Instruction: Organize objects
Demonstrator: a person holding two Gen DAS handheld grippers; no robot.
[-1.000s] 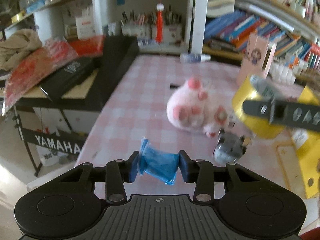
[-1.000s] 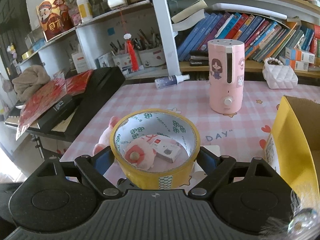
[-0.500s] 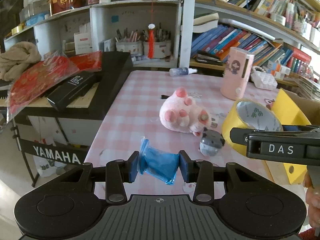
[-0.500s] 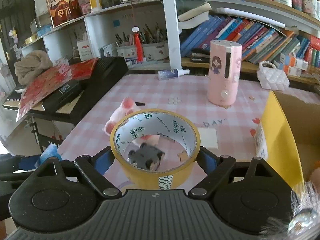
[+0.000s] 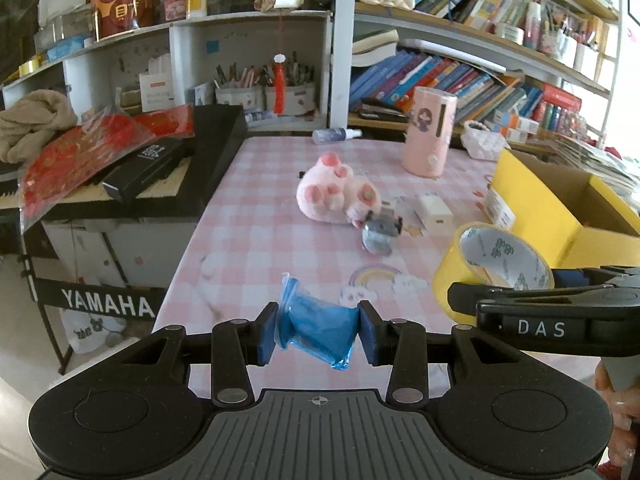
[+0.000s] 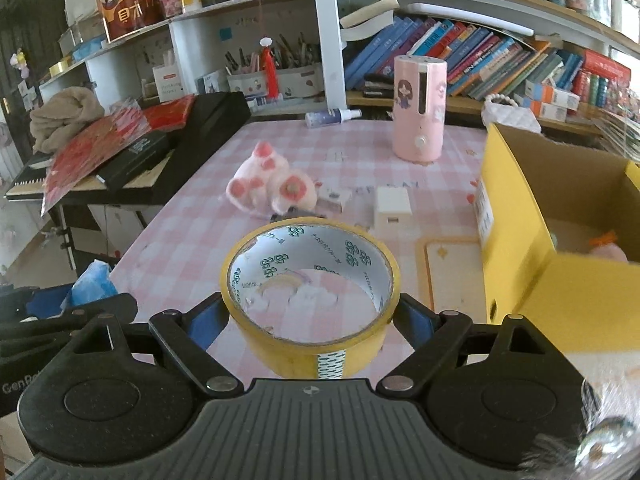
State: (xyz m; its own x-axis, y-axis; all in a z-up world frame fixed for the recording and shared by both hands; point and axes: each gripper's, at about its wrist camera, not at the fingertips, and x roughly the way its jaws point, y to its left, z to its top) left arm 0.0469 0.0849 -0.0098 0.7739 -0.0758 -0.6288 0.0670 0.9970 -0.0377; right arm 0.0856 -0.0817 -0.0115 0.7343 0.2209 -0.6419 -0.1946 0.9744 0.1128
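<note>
**Two items held above the near edge of the checked table**

A crumpled blue packet [image 5: 318, 330] is clamped between the pads of the left gripper [image 5: 319, 330], above the near edge of the pink checked table [image 5: 256, 216]. A roll of yellow tape [image 6: 310, 300] is pinched across its width by the right gripper [image 6: 310, 312], to the right of the packet. A yellow cardboard box [image 6: 516, 216] is seen open on the right. Farther off, a pink plush toy [image 5: 336, 196], a small grey object [image 5: 378, 234] and a white box [image 6: 392, 202] are lying on the table.
</note>
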